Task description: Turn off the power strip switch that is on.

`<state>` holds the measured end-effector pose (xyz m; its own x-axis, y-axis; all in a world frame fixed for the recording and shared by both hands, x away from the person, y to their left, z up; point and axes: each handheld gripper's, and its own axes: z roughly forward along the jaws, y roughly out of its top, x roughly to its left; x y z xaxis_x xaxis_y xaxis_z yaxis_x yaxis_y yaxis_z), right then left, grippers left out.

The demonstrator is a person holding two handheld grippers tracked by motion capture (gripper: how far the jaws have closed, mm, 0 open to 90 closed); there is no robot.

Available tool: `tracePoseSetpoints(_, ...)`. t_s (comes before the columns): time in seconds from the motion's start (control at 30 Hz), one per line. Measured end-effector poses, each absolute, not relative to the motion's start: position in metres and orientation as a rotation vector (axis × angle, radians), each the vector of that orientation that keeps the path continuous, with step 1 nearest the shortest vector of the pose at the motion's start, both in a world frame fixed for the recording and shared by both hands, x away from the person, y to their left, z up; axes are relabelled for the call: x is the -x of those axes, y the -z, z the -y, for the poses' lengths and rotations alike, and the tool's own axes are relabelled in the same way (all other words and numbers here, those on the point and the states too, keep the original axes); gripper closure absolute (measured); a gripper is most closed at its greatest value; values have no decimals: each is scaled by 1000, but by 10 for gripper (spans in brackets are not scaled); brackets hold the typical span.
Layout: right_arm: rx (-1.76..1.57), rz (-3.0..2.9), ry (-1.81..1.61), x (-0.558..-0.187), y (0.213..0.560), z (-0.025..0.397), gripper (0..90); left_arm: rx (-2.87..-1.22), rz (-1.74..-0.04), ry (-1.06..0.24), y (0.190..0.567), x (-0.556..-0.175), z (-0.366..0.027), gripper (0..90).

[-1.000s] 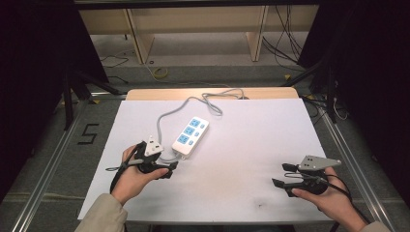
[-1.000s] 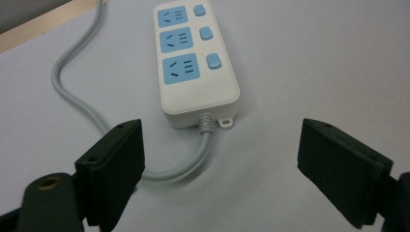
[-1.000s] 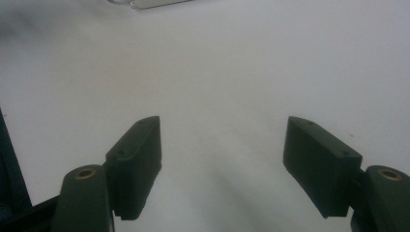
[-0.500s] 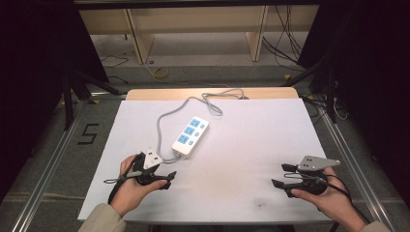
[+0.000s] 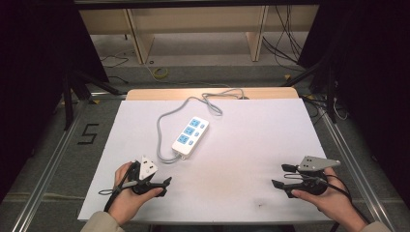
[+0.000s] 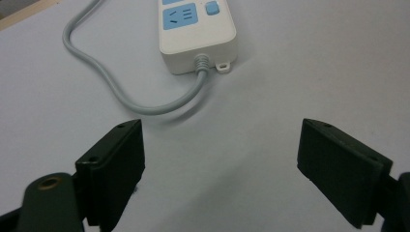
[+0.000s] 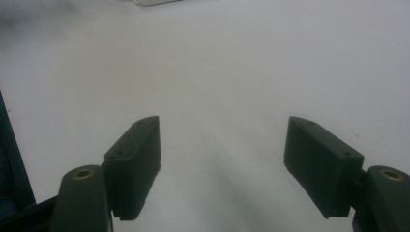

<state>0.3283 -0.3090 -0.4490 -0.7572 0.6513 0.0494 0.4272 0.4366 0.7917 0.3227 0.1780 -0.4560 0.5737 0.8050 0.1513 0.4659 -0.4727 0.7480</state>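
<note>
Bright, even overhead light on the white table [image 5: 251, 145], dark surroundings, soft shadows, mild blur throughout.

Pale beige long sleeve [image 5: 99, 223] covered the person's left forearm. Black plastic two-jaw left gripper [image 5: 164, 184] carried a white three-cornered plate; matching black right gripper [image 5: 280, 176] carried a grey one, black cables trailing.
</note>
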Motion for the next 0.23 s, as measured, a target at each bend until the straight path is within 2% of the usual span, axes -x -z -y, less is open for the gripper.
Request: tracePoseSetpoints(0.23, -946, -2423, -1227, -329, 449, 310, 297, -2146, -1002, -644, 457, -324, -174, 168)
